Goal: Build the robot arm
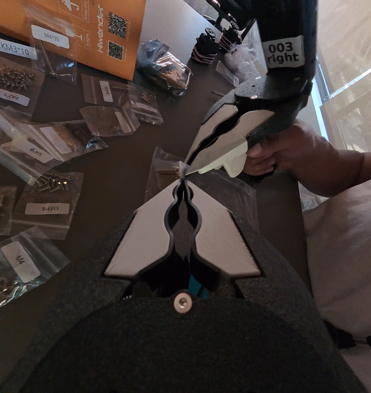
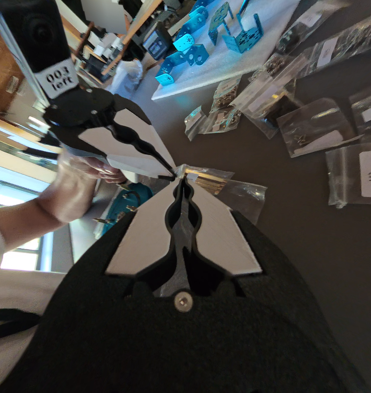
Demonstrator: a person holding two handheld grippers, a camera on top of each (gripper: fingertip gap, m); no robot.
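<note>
Your left gripper is pressed together on the mouth of a small clear zip bag; your right gripper pinches the same bag from its other side, tips nearly touching. The bag hangs just above the dark table, holding brass-coloured pieces too blurred to count. At nine to eleven o'clock lie about a dozen labelled screw bags, several cut off by the frame. The blue brackets at twelve o'clock are smeared.
</note>
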